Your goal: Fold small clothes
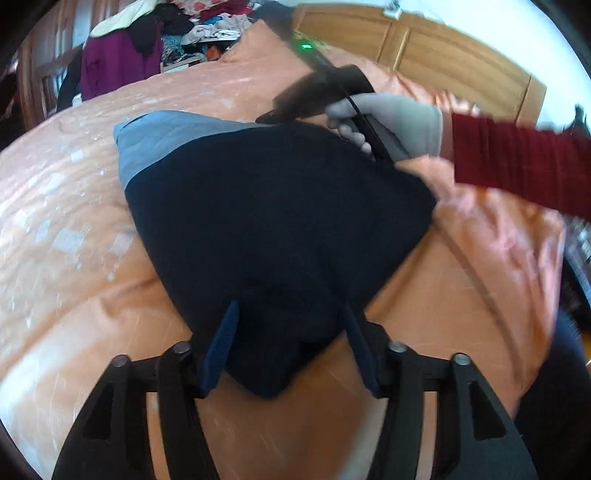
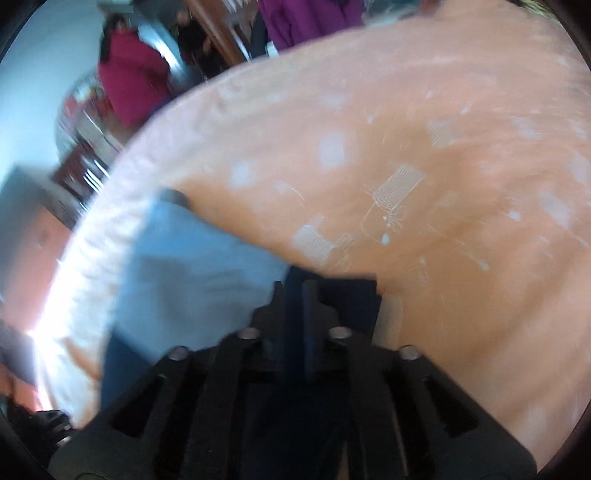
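You have an orange bedspread with pale embroidered patches (image 1: 74, 192) covering the bed. Past its far edge sits a jumbled heap of clothes (image 1: 207, 22), with a purple jacket (image 1: 118, 62) hanging beside it. A light wooden panelled headboard (image 1: 443, 55) stands at the far right corner.

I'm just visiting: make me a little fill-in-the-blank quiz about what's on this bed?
1. The dark garment lies on an ____ bedspread.
2. The left gripper has its fingers spread ____ around the garment's near corner.
3. The hand holding the right gripper wears a ____ sleeve.

Missing words: orange; open; red
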Demonstrator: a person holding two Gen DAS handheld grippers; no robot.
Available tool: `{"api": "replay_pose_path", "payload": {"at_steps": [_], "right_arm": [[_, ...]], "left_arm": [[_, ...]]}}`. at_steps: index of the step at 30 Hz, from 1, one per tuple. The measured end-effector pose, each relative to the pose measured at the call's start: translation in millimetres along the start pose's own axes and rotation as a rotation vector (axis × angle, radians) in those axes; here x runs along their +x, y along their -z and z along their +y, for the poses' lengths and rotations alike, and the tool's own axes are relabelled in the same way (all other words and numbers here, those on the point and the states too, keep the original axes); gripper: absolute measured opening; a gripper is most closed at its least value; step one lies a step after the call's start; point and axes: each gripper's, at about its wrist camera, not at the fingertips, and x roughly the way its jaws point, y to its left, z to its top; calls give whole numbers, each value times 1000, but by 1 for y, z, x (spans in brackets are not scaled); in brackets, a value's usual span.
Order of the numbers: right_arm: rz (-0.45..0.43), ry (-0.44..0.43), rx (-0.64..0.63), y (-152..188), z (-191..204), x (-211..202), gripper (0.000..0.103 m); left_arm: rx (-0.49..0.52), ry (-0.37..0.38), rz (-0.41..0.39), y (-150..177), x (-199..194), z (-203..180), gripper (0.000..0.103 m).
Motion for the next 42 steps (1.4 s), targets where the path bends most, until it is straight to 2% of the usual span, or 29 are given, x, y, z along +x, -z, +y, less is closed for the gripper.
{"api": "replay_pose_path", "payload": {"at_steps": [1, 2, 3, 4, 5, 6, 8, 10, 11, 13, 14, 15, 17, 22, 27, 42], "right_arm": [[-24, 0, -1, 9, 3, -20, 36], [-51, 11, -4, 23, 5, -44, 45], [-78, 36, -2, 41, 5, -68, 61], [-93, 68, 7, 56, 2, -85, 72], [-100, 120, 21, 76, -1, -105, 75], [-105, 183, 47, 99, -5, -123, 77], [-99, 293, 78, 130, -15, -138, 80], [-86, 404, 99, 168, -19, -155, 81], [-79, 447, 97, 185, -18, -160, 82], [-53, 540, 96, 209, -18, -157, 97], [-30, 583, 94, 217, -22, -151, 99], [-10, 613, 93, 223, -26, -144, 101], [-1, 635, 79, 228, -30, -133, 103], [-40, 614, 80, 226, -41, -131, 103], [-60, 610, 61, 225, -46, -129, 103], [-72, 591, 66, 229, -39, -132, 103]], "left_arm": [[-28, -17, -12, 2, -11, 3, 63], [-51, -43, -14, 5, -18, 9, 66], [-84, -88, -14, 8, -25, 17, 70], [-132, -154, -21, 13, -35, 31, 71], [-168, -202, -26, 17, -41, 42, 71], [-225, -287, -32, 23, -52, 57, 73], [-315, -408, -25, 34, -63, 78, 80], [-463, -501, 29, 50, -63, 101, 83], [-508, -515, 43, 57, -61, 108, 84], [-523, -525, 54, 65, -50, 111, 89], [-504, -536, 58, 66, -47, 109, 93], [-478, -547, 73, 64, -40, 106, 102], [-450, -575, 110, 60, -30, 104, 103], [-456, -584, 118, 54, -27, 107, 103], [-466, -552, 54, 63, -25, 115, 103], [-464, -551, 43, 66, -31, 116, 103]]}}
